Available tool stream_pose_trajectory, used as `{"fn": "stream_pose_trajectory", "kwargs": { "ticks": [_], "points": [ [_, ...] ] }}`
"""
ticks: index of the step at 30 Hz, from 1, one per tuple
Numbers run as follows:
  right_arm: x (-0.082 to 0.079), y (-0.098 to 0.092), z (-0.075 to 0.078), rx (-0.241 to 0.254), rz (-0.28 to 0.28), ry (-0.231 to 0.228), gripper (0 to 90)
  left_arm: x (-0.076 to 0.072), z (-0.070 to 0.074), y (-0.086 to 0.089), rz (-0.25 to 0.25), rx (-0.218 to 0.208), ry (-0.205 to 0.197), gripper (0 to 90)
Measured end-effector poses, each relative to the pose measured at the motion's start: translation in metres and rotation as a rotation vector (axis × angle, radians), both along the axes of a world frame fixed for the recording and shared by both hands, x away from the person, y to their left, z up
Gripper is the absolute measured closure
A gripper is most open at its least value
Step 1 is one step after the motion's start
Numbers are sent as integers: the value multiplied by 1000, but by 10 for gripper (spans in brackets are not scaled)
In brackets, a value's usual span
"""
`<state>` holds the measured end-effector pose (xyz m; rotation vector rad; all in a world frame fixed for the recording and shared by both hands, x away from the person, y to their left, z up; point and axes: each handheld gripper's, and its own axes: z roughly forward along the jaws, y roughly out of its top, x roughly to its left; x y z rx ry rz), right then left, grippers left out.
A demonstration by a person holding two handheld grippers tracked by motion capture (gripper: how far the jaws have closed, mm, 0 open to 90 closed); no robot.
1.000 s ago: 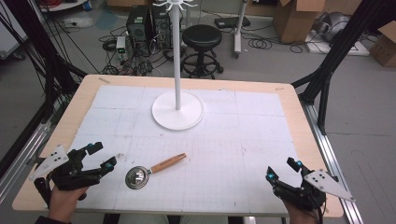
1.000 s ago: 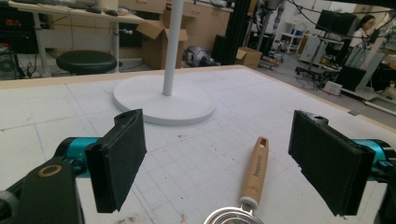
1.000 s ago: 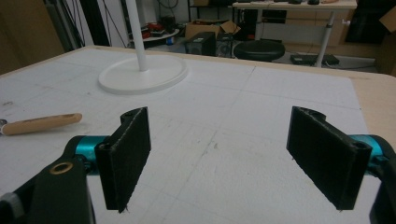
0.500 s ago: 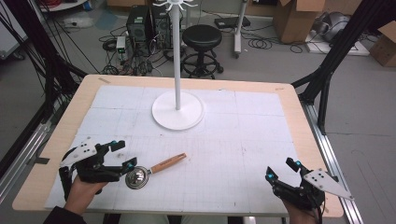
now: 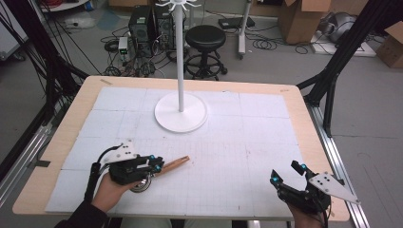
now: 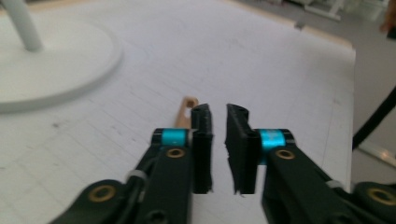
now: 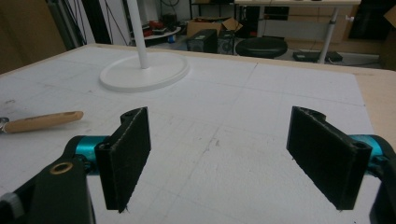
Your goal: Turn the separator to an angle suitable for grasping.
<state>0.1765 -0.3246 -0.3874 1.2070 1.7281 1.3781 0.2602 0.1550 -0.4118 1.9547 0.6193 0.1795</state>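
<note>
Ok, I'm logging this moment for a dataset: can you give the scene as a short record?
tool: metal scoop with wooden handle, lying on white gridded mat
left gripper: over the scoop, jaws just been closing, nearly together, nothing visible between them
right gripper: open, empty, away from the scoop
stand: white pole on round base, far side

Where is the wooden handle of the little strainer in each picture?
High view: the wooden handle pokes out toward the right from under the left gripper, low and left of centre.
Left gripper view: its tip peeks out beside the near-closed jaws, at centre.
Right gripper view: it lies at the far left, on the table.
Shared landmark: the white round stand base.
</note>
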Motion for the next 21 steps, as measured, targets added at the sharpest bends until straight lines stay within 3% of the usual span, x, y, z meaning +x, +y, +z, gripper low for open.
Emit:
{"fn": "stream_pose_trajectory", "kwargs": {
  "ticks": [4, 7, 10, 12, 15, 21],
  "points": [
    [0, 0, 0, 2, -4, -1, 206, 1, -17, -17, -23, 118, 53, 886],
    [0, -1, 0, 0, -6, -2, 205, 1, -21, -19, -22, 144, 72, 892],
    [0, -1, 0, 3, -9, 1, 206, -1, -29, -20, -12, 212, 86, 893],
    [0, -1, 0, 2, -9, 0, 206, 1, -31, -17, 15, 227, 89, 894],
    [0, 0, 0, 2, -8, 2, 206, 2, -31, -16, 15, 241, 85, 895],
    [0, 0, 0, 2, -9, 7, 206, 2, -30, -11, 47, 245, 82, 895]
  ]
}}
